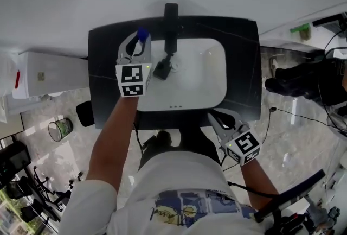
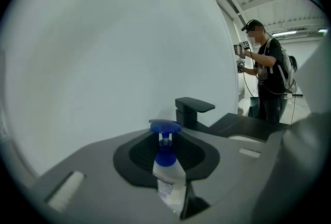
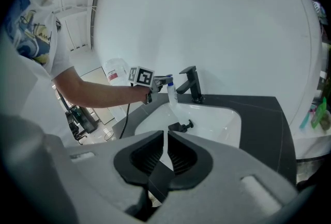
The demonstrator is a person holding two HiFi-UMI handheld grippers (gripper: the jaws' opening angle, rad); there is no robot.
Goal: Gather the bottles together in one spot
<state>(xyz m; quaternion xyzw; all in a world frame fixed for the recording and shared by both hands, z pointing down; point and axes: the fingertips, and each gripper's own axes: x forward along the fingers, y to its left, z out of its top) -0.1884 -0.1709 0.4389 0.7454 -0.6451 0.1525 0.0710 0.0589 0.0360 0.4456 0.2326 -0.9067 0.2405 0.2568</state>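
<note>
A white bottle [image 2: 169,176] with a blue pump cap stands upright between the jaws of my left gripper [image 2: 168,153], which is shut on it. In the head view the left gripper [image 1: 138,44] holds that bottle [image 1: 142,35] over the back left corner of the white sink [image 1: 209,74], beside the black faucet [image 1: 171,25]. The right gripper view shows the same bottle [image 3: 171,92] hanging above the basin. My right gripper [image 3: 166,137] is shut with nothing in it, and it stays near the counter's front edge [image 1: 218,119]. A small black object [image 1: 162,69] lies in the basin.
The black countertop [image 1: 244,65] surrounds the sink against a white wall. A white cabinet [image 1: 51,74] and a glass bin [image 1: 59,128] stand to the left. Camera gear [image 1: 309,79] sits at the right. Another person [image 2: 266,80] stands behind in the left gripper view.
</note>
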